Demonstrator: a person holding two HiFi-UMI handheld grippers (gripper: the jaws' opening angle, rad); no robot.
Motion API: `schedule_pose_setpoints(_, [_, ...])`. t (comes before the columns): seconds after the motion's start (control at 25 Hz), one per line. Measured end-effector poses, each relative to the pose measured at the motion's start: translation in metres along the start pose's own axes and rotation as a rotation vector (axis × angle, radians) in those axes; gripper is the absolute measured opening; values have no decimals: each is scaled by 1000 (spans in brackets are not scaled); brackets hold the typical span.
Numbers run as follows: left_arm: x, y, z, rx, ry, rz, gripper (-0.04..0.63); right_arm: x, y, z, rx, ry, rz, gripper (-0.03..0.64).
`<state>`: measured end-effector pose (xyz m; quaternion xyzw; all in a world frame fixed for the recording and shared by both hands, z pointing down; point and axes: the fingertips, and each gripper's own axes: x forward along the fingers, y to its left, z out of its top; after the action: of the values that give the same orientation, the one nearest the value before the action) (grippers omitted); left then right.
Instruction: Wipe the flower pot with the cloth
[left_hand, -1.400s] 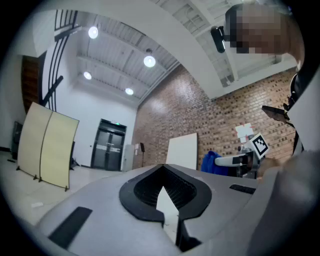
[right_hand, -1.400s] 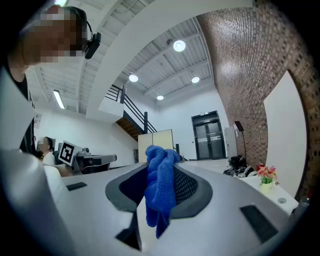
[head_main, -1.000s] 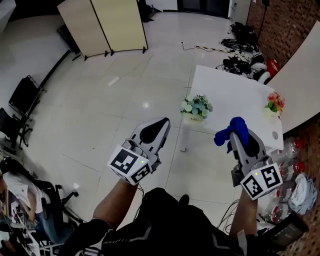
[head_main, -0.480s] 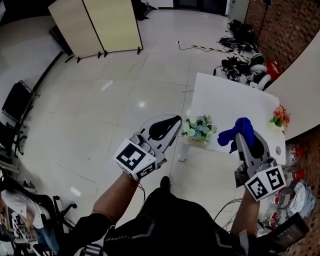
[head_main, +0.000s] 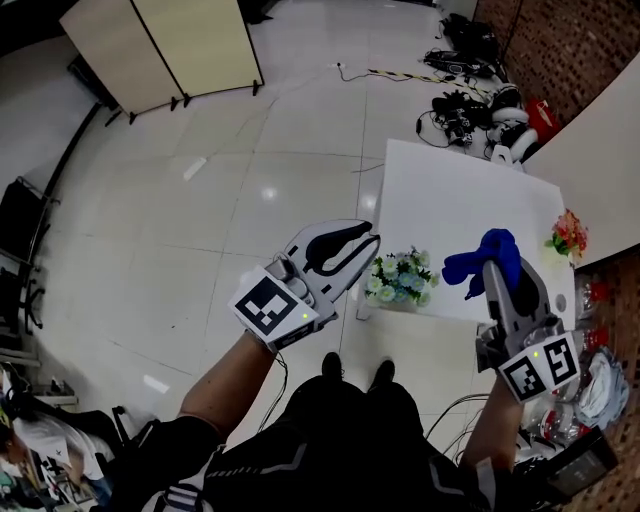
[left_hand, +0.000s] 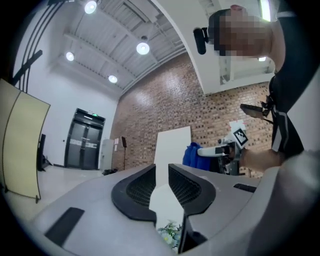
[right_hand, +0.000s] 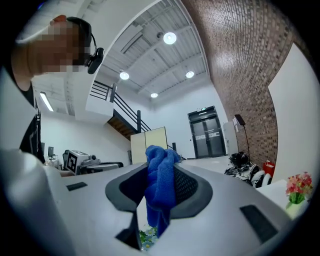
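The left tongs (head_main: 368, 238) hover at the near edge of the white tabletop (head_main: 470, 190), their jaws opening to a narrow gap with nothing between them. The right tongs (head_main: 492, 268) are clenched on the blue cloth (head_main: 483, 262), which bunches past the tips. In the right gripper view, its long axis runs up and down between the pads. The pot (head_main: 398, 283) stands upright at the tabletop's near left corner, flowers up, just beside the left tips. Beyond are a glossy white floor (head_main: 250, 170), folding screens (head_main: 160, 50) and a brick wall (head_main: 560, 40). Only the gripper views show ceiling lights (right_hand: 170, 38).
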<state>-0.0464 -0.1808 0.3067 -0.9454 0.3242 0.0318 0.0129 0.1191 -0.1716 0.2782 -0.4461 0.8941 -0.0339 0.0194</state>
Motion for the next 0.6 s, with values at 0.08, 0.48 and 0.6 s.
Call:
schedule_pose_setpoints(0.08, [11, 1, -11, 14, 20, -55, 144, 5, -10, 1, 0, -1, 13, 103])
schedule_pose_setpoints(0.48, [20, -7, -102, -35, 152, -175, 468, 20, -43, -25, 37, 14, 32, 103])
schedule_pose_setpoints(0.6, [21, -14, -143, -39, 223, -244, 595, 24, -46, -40, 40, 31, 8, 103])
